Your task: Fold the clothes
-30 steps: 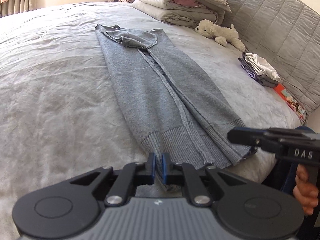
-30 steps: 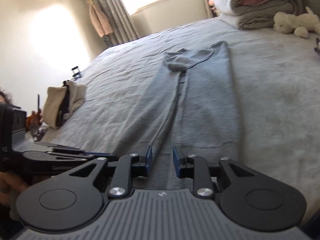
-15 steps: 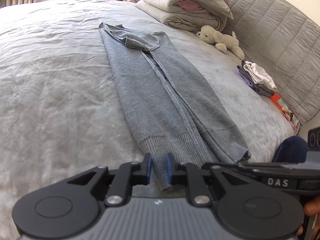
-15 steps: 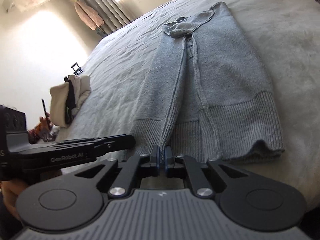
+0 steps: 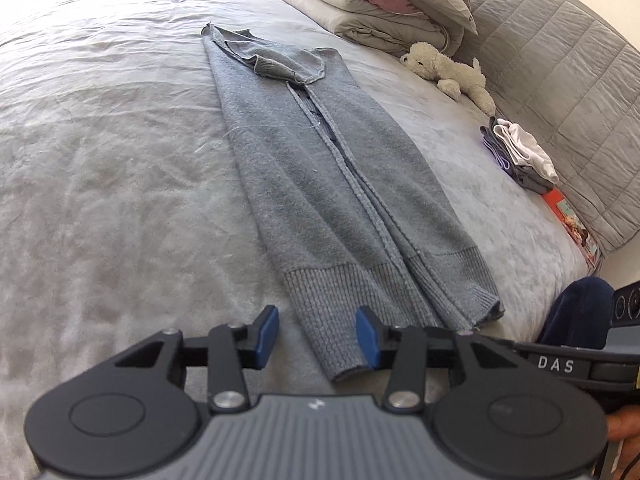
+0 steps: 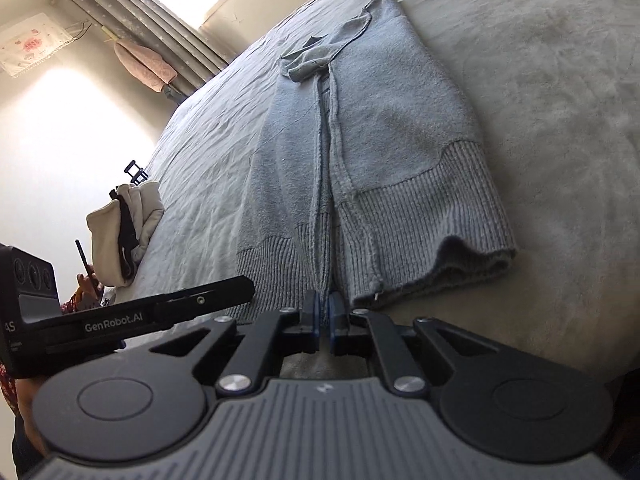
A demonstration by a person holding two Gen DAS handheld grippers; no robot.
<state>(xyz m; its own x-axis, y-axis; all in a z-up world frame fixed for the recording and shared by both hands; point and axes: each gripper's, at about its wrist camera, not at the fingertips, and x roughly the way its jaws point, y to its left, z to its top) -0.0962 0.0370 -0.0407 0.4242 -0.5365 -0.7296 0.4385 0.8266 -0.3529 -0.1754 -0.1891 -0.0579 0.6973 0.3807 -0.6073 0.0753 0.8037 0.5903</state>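
Note:
A grey knit cardigan (image 5: 328, 184) lies flat and lengthwise on the grey bed, sides folded to the middle, ribbed hem nearest me. It also shows in the right wrist view (image 6: 372, 136). My left gripper (image 5: 316, 334) is open, its blue pads either side of the hem's left corner, low over the bed. My right gripper (image 6: 321, 316) is shut on the hem's middle edge, where the two front plackets meet. The right hem corner (image 6: 476, 264) lifts slightly off the bed.
A folded duvet (image 5: 380, 4) and a plush dog (image 5: 448, 74) lie near the quilted headboard (image 5: 560, 64). A small stack of folded clothes (image 5: 520, 156) and a book sit at the right. A cream bag (image 6: 124, 228) is at the bed's left edge.
My left gripper has opened and let go of the hem's left part. My right gripper closed on the middle of the hem half a second ago and stays shut on it.

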